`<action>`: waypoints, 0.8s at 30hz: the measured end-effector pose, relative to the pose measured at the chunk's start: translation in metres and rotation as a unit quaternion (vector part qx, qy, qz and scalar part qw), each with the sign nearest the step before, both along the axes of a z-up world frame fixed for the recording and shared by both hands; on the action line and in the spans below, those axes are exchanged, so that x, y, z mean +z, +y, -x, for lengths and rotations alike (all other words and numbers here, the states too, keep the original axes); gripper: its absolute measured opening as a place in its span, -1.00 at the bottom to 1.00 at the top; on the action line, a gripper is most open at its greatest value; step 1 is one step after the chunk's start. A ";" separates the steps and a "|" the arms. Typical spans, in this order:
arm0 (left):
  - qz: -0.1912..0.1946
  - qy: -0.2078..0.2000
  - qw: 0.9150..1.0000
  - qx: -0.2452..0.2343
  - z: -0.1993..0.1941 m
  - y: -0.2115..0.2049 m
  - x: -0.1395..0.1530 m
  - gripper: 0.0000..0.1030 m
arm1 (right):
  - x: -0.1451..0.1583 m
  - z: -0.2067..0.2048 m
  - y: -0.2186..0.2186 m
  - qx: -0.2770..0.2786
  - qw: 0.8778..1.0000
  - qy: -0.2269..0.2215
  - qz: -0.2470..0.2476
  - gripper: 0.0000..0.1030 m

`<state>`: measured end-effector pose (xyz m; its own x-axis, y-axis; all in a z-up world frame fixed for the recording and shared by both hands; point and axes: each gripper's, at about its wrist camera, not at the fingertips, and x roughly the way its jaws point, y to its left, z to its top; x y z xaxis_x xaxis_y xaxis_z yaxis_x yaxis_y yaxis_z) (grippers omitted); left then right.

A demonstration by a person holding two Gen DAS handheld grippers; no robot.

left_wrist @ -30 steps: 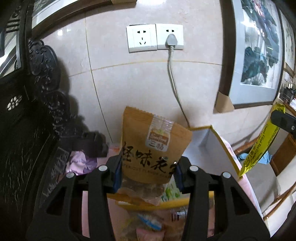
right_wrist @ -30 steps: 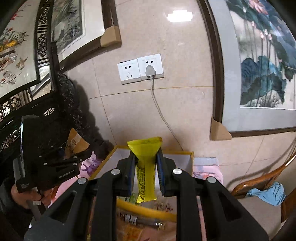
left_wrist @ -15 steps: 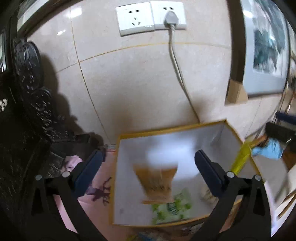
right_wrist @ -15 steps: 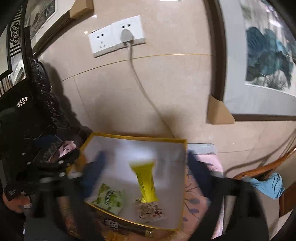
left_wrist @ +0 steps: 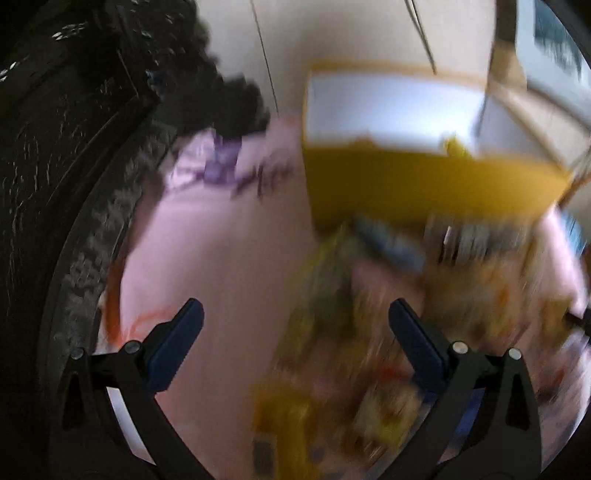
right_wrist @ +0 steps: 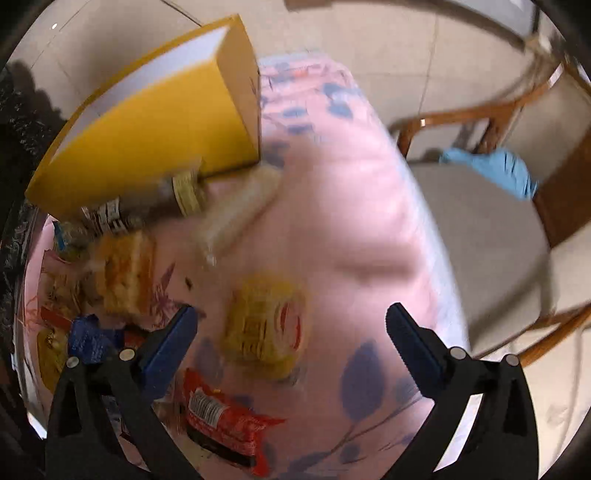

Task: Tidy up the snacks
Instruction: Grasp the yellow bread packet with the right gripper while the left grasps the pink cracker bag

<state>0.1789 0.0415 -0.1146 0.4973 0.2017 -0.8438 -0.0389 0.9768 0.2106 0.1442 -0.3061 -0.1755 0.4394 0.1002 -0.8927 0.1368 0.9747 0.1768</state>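
Observation:
A yellow box (left_wrist: 424, 184) with a white inside (right_wrist: 147, 122) stands at the back of the pink tablecloth (left_wrist: 221, 258). Several loose snack packets (left_wrist: 351, 332) lie in front of it, blurred in the left wrist view. My left gripper (left_wrist: 295, 317) is open and empty above them. My right gripper (right_wrist: 291, 325) is open and empty above a yellow round packet (right_wrist: 266, 321). A red packet (right_wrist: 225, 417), a blue packet (right_wrist: 88, 336), an orange packet (right_wrist: 125, 273) and a pale long packet (right_wrist: 240, 210) lie around it.
Dark carved furniture (left_wrist: 74, 147) borders the table on the left. A wooden chair (right_wrist: 498, 221) with a blue cloth (right_wrist: 491, 170) stands to the right of the table. The tiled wall (right_wrist: 369, 33) rises behind.
Both grippers opened and dropped the brown bag and the yellow stick pack into the box. Both have since swung down to face the loose snacks on the cloth.

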 end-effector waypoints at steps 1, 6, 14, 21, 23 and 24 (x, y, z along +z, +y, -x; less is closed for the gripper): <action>-0.025 0.007 1.000 -0.001 0.005 -0.004 -0.004 0.96 | -0.005 0.000 0.004 -0.002 1.000 0.002 -0.001 0.97; -0.032 0.018 0.999 -0.010 0.012 -0.018 -0.011 0.96 | -0.025 -0.009 0.028 0.001 0.999 -0.019 0.046 0.21; -0.032 0.035 0.997 -0.064 -0.005 -0.059 -0.039 0.96 | 0.000 0.008 0.020 0.007 1.000 -0.027 0.007 0.08; 0.036 0.075 0.995 -0.055 -0.015 -0.051 -0.067 0.06 | 0.019 0.030 0.008 -0.005 0.999 -0.040 0.019 0.08; 0.046 0.080 0.994 -0.061 -0.017 -0.047 -0.065 0.03 | 0.023 0.033 0.008 -0.011 0.999 -0.045 0.020 0.08; 0.050 0.085 0.993 -0.060 -0.019 -0.044 -0.063 -0.01 | 0.030 0.034 0.006 -0.013 0.999 -0.050 0.018 0.08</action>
<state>0.1974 -0.0026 -0.1779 0.3614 0.0605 -0.9304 0.1068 0.9886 0.1058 0.1099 -0.2998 -0.1458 0.5287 0.0573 -0.8469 0.1450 0.9769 0.1566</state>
